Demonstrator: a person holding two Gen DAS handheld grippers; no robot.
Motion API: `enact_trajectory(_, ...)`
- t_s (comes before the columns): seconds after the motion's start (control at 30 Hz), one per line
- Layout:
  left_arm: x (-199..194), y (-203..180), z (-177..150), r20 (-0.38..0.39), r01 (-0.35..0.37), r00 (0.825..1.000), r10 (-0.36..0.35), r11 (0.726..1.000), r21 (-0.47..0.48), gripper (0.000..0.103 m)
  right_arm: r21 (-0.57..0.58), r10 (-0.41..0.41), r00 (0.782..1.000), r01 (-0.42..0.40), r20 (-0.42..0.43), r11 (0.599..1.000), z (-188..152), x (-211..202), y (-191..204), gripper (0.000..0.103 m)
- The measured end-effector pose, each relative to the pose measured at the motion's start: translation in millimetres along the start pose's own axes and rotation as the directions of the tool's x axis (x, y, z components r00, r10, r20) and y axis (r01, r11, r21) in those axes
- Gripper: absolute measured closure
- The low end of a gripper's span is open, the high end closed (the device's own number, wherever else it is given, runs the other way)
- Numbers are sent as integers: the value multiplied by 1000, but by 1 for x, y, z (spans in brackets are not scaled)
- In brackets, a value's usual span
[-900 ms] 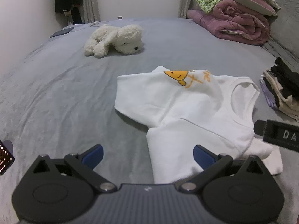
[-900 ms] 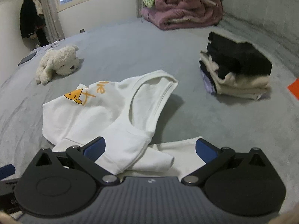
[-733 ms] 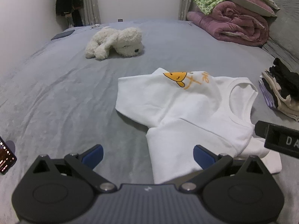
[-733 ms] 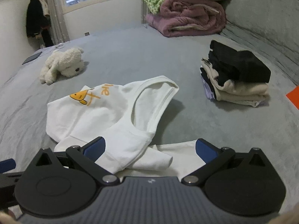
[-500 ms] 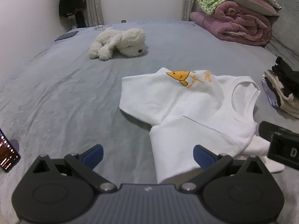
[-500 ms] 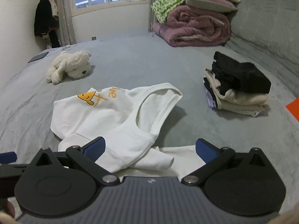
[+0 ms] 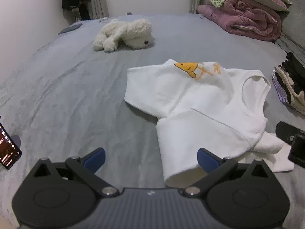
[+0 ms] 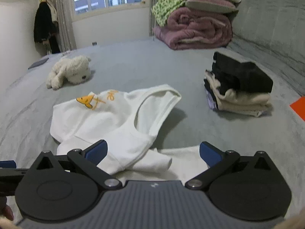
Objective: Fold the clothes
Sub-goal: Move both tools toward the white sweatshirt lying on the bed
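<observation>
Both claws are standing spread to their widest and gripping nothing: left gripper (image 7: pixel 150 157) is hanging over grey bedding with a white sleeve edge lying between its blue pads, untouched; right gripper (image 8: pixel 153 150) is hovering over the near sleeves, pads clear of the cloth. White T-shirt (image 7: pixel 192 103), with an orange cartoon print near its far edge, is lying crumpled on the grey bedspread (image 7: pixel 72 87), collar gaping open toward the right, one sleeve folded over the body, another (image 8: pixel 183 156) trailing under the right claw. Fabric is looking light, limp and thin; it is likely draping and sagging wherever it is not supported, and a single layer may be slipping out of a shallow pinch. Best holds, in my judgement, are the hemmed sleeve cuff or shoulder seam, where doubled cloth gives the pads something to bite. Stack of folded clothes (image 8: pixel 238 84) is sitting well apart to the right; plush toy dog (image 7: pixel 124 34) is lying farther off.
</observation>
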State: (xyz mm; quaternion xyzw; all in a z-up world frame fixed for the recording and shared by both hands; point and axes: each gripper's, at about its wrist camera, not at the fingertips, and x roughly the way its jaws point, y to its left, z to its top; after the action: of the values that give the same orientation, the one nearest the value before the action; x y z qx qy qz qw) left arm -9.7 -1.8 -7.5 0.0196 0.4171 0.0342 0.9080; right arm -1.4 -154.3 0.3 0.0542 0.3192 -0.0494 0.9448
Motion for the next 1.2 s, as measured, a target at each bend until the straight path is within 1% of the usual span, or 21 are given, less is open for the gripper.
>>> enact_trajectory(0.13, 3, -5, -2, -33, 19, 999, -19, 1000, 7, 0, -3, -12, 999, 12, -44, 1000, -2, 5, -2, 0)
enact_trajectory(0.3, 3, -10, -5, -44, 25, 999, -24, 999, 21, 0, -8, -12, 997, 12, -76, 1000, -4, 9, -4, 0)
enact_trajectory(1.2, 4, -17, -4, -43, 16, 999, -15, 999, 38, 0, -14, -2, 994, 1, -109, 1000, -8, 9, -7, 0)
